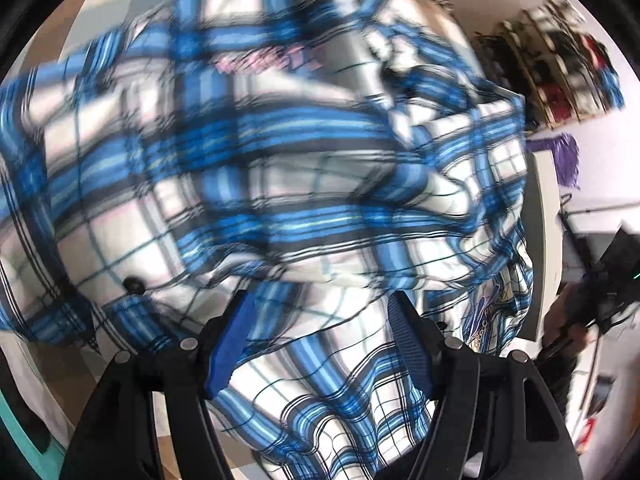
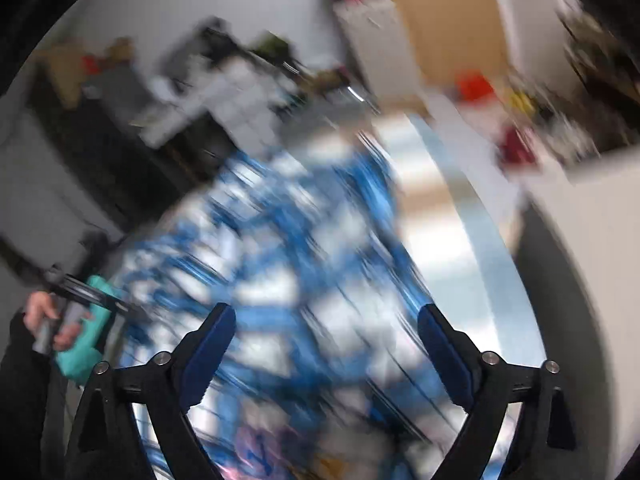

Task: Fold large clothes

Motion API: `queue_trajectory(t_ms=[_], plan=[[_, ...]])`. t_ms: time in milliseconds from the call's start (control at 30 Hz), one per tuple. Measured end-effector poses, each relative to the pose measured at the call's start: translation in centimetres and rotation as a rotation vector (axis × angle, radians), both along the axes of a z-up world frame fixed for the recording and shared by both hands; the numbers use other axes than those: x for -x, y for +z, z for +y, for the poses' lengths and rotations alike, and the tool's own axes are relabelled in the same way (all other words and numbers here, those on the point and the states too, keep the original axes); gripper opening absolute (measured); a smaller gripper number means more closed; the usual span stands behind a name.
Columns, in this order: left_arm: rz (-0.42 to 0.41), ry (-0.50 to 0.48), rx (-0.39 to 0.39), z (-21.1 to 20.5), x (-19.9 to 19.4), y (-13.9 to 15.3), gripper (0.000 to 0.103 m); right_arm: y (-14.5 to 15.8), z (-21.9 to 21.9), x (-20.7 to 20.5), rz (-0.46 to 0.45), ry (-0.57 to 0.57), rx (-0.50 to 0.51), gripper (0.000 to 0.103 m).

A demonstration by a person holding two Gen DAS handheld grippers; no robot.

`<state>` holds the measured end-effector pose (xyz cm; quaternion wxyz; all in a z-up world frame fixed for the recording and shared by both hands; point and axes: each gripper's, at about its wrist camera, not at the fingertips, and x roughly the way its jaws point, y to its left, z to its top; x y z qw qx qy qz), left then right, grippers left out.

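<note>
A blue, white and black plaid shirt (image 1: 280,168) fills the left wrist view, lifted and bunched. My left gripper (image 1: 320,300) has its fingers spread, and shirt cloth hangs between the blue pads (image 1: 228,344) without being pinched. In the right wrist view the same shirt (image 2: 280,280) is a strong motion blur below and ahead. My right gripper (image 2: 324,320) is open and empty above it. The left gripper's teal handle (image 2: 86,332), held by a hand, shows at the left edge of the right wrist view.
A white table edge (image 1: 540,240) lies right of the shirt. Shelves with dark and red items (image 1: 560,60) stand against the far wall. In the right wrist view a white-grey surface (image 2: 460,240), a white cabinet (image 2: 592,240) and blurred clutter (image 2: 240,92) show.
</note>
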<state>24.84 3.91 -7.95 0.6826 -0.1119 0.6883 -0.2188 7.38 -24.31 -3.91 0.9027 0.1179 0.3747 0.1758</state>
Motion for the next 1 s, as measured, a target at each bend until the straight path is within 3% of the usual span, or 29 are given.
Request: queue_trajectory(t_ms=[67, 100, 200, 300, 400, 500, 533, 600, 633, 767, 833, 900, 1000], plan=[[-0.026, 0.001, -0.009, -0.4, -0.2, 0.1, 0.065, 1.2, 3.1, -2.4, -0.019, 0.045, 0.106, 0.103], [-0.024, 0.002, -0.026, -0.5, -0.3, -0.3, 0.065, 1.2, 5.1, -4.1, -0.011, 0.054, 0.206, 0.103], [-0.013, 0.032, -0.055, 0.6, -1.1, -1.4, 0.065, -1.2, 9.8, -9.3, 0.09, 0.213, 0.457, 0.102], [0.006, 0.053, -0.008, 0.5, -1.4, -2.7, 0.065, -3.8, 12.1, -11.6, 0.104, 0.354, 0.68, 0.099], [-0.011, 0.016, -0.019, 0.0, -1.4, -3.0, 0.065, -6.2, 13.7, -13.1, 0.168, 0.526, 0.8, 0.085], [-0.018, -0.013, -0.024, -0.5, -1.3, -3.3, 0.065, -9.4, 14.7, -13.4, 0.231, 0.642, 0.946, 0.062], [-0.021, -0.019, -0.024, -0.1, -1.2, -3.1, 0.065, -9.5, 14.7, -13.6, 0.235, 0.653, 0.949, 0.054], [-0.028, -0.026, -0.018, -0.2, -1.1, -3.2, 0.065, -8.7, 14.3, -14.6, 0.265, 0.633, 0.891, 0.02], [-0.029, -0.031, -0.013, -0.1, -1.1, -3.3, 0.065, -8.4, 14.1, -15.0, 0.273, 0.62, 0.878, 0.009], [-0.038, -0.03, 0.014, 1.8, -1.4, -2.7, 0.065, -6.0, 11.8, -15.4, 0.229, 0.528, 0.801, 0.0], [-0.043, -0.031, 0.034, 2.0, -1.2, -2.7, 0.065, -6.0, 10.2, -15.7, 0.263, 0.503, 0.737, 0.001], [-0.037, -0.017, 0.043, 2.6, -1.2, -2.7, 0.065, -6.2, 9.5, -15.0, 0.266, 0.551, 0.715, 0.001], [-0.035, -0.027, 0.025, 2.6, -1.1, -2.8, 0.065, -6.3, 9.2, -14.1, 0.223, 0.568, 0.795, 0.001]])
